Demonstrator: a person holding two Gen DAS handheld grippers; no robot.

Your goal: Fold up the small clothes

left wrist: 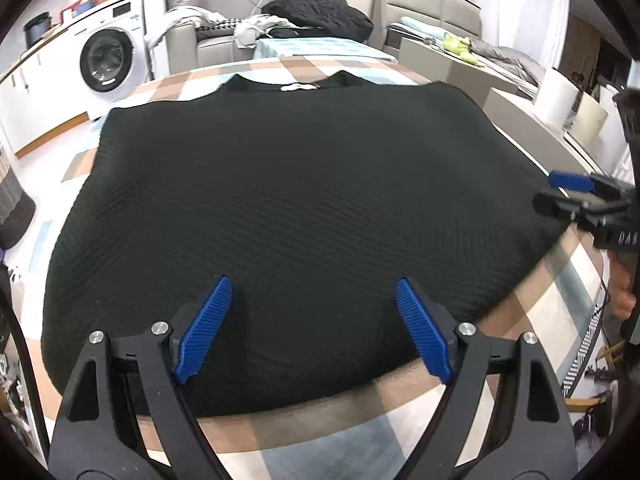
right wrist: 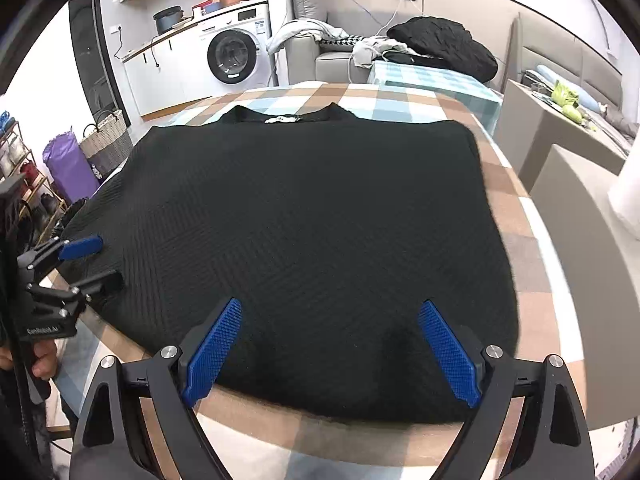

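Observation:
A black ribbed top (left wrist: 280,184) lies spread flat on the checked tablecloth (left wrist: 304,66), collar and white label (left wrist: 298,87) at the far side. My left gripper (left wrist: 314,284) hovers open over the near hem, blue pads wide apart with nothing between them. In the right wrist view the same top (right wrist: 300,208) fills the table, and my right gripper (right wrist: 330,304) is open above its near hem towards the right side, also holding nothing. Each gripper shows in the other's view: the right gripper (left wrist: 554,192) at the garment's right edge, the left gripper (right wrist: 104,264) at its left edge.
The table's near edge (right wrist: 280,432) runs just under both grippers. Beyond the table stand a washing machine (right wrist: 232,56), a grey sofa (right wrist: 332,62) with loose clothes, and a black bundle (right wrist: 440,44). Woven baskets (right wrist: 106,142) stand to the left, grey furniture (right wrist: 560,148) to the right.

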